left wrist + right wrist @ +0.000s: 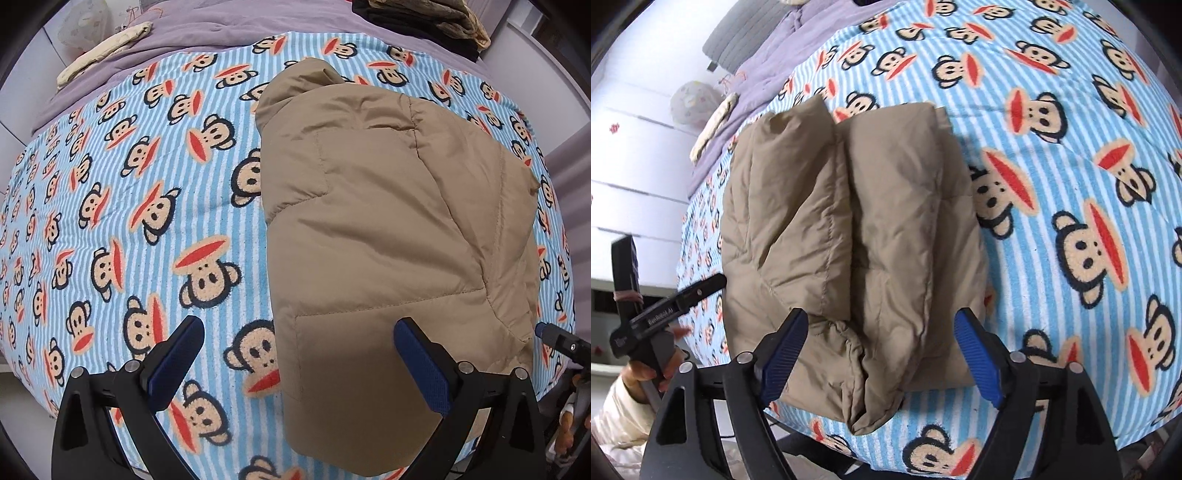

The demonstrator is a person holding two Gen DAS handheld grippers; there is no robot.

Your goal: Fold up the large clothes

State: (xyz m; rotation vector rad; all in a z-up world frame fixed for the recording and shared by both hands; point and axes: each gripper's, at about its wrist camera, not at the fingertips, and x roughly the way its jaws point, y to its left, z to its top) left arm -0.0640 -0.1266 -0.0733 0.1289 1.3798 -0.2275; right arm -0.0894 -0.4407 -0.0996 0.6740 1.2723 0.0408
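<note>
A tan puffer jacket lies folded into a long bundle on the blue striped monkey-print blanket. In the right wrist view the jacket shows two padded folds side by side, with a cuffed sleeve end near the blanket's front edge. My left gripper is open and empty, above the jacket's near left edge. My right gripper is open and empty, with its fingers either side of the jacket's near end. The tip of the right gripper shows at the right in the left wrist view.
A purple sheet covers the far part of the bed, with a cream cloth roll on it. Dark and tan folded clothes lie at the far right. The left gripper's body and the hand that holds it show at the left in the right wrist view.
</note>
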